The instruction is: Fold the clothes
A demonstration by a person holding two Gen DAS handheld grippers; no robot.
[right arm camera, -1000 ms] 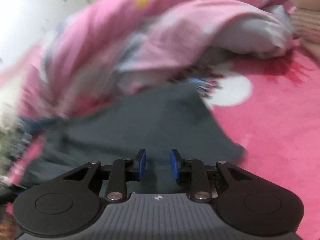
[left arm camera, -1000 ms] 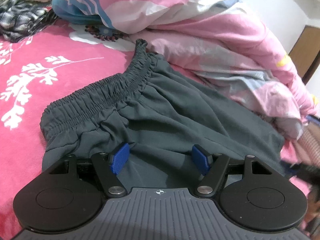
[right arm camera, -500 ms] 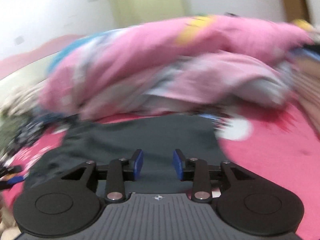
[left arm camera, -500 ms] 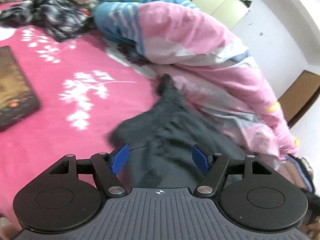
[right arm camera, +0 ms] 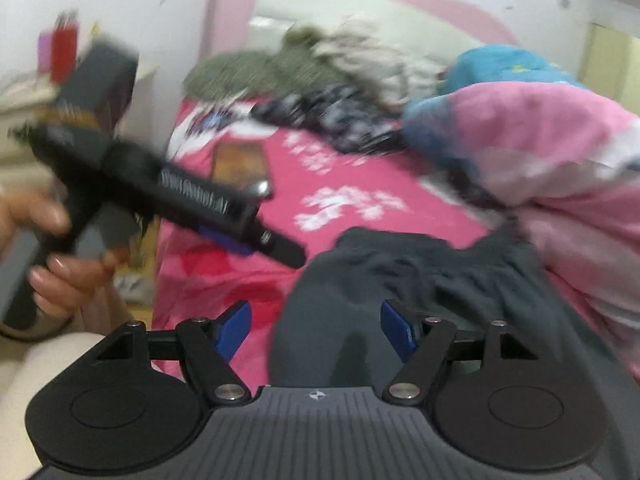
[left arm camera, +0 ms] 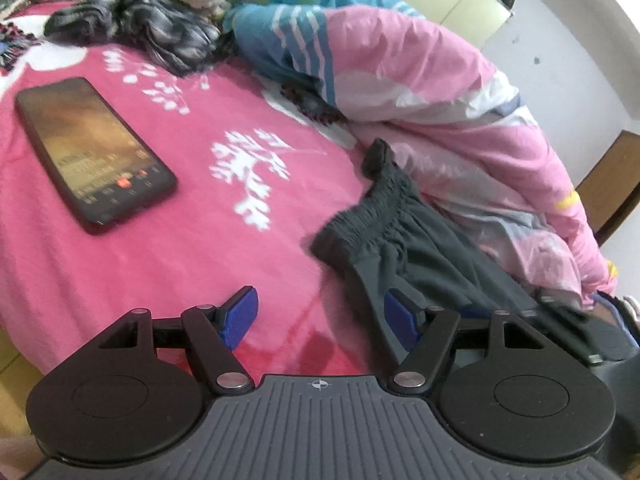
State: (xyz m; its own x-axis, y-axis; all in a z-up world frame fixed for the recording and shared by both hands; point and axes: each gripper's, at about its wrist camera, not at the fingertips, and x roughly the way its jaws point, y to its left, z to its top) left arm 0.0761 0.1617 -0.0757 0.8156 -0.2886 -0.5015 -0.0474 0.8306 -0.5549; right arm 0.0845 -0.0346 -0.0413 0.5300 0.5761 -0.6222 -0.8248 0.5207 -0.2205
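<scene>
Pink bedspread [left arm camera: 168,248] with white leaf print; bed surface under all items.

Item 1: dark grey shorts [left arm camera: 404,240], lying on the spread, elastic waistband bunched toward 11 o'clock in the left wrist view. Garment appears folded narrow, though blur in the right wrist view makes the layering uncertain.

Item 2: left gripper [left arm camera: 320,316], jaws spread wide, nothing between them. Shorts lie at its 2 o'clock; the garment's near edge runs just beside the right-hand blue pad [left arm camera: 400,320], which overlaps the cloth in view. Bare spread shows in the gap between the pads.

Item 3: right gripper [right arm camera: 316,328], jaws spread wide, nothing gripped. Shorts [right arm camera: 420,288] sit at its 12 to 1 o'clock and extend down between the pads; whether a pad touches the cloth cannot be told. The left gripper's body shows at 10 o'clock in this view, held in the person's hand [right arm camera: 60,272].

Item 4: black smartphone [left arm camera: 94,150], screen lit, at 10 o'clock, well apart from the shorts.

Item 5: pink, white and blue quilt [left arm camera: 420,92], heaped at 1 o'clock, touching the shorts' far side.

Item 6: dark checked garment [left arm camera: 160,32], crumpled at 11 o'clock.
</scene>
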